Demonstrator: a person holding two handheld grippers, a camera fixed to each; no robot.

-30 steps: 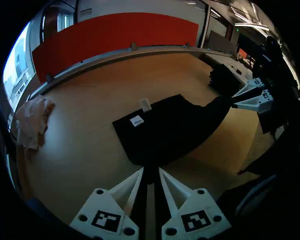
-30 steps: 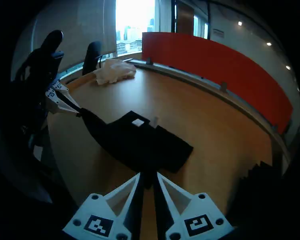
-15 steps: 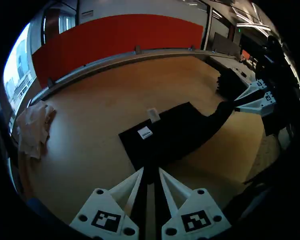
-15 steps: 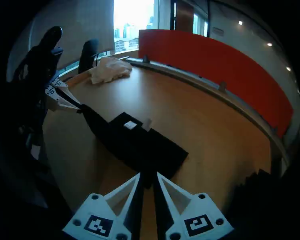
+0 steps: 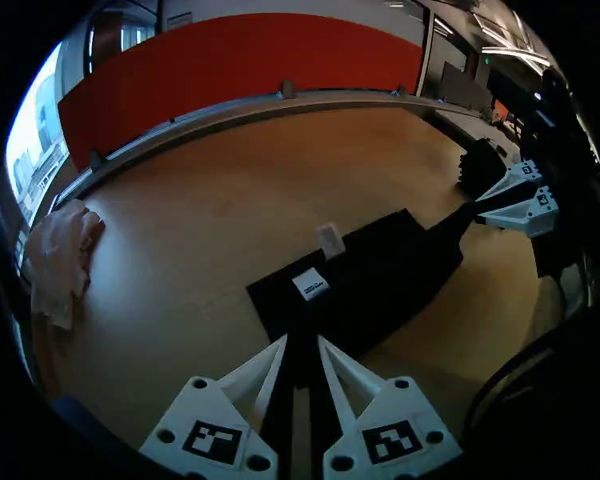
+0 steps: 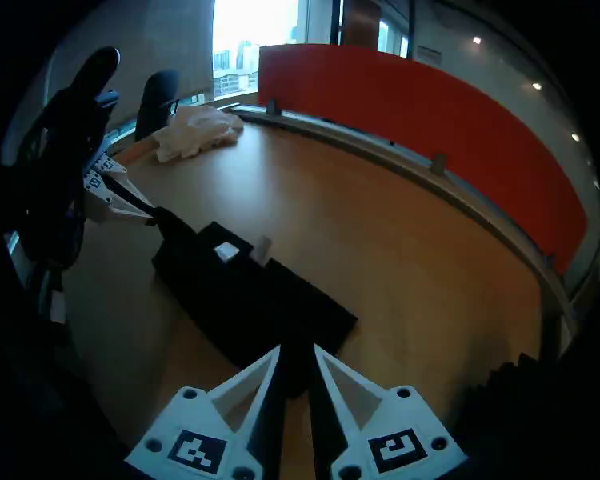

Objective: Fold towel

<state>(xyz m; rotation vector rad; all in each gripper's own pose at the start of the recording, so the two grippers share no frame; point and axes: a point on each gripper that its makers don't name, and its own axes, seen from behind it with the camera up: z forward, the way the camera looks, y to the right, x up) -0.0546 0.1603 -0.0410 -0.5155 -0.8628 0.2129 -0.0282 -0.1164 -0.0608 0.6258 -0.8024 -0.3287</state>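
Left gripper (image 5: 302, 344): clenched on one near corner of the black towel (image 5: 380, 268).
Right gripper (image 6: 298, 352): clenched on the other near corner.
Towel: spread flat by the wooden table's (image 5: 212, 184) near edge, white label (image 5: 310, 283) up.
Far edge: crumpled pale cloth (image 5: 56, 256); red partition (image 5: 236, 72) behind.

No text can be read: the white tag (image 5: 311, 283) on the black towel (image 5: 380, 272) is illegible (too small).
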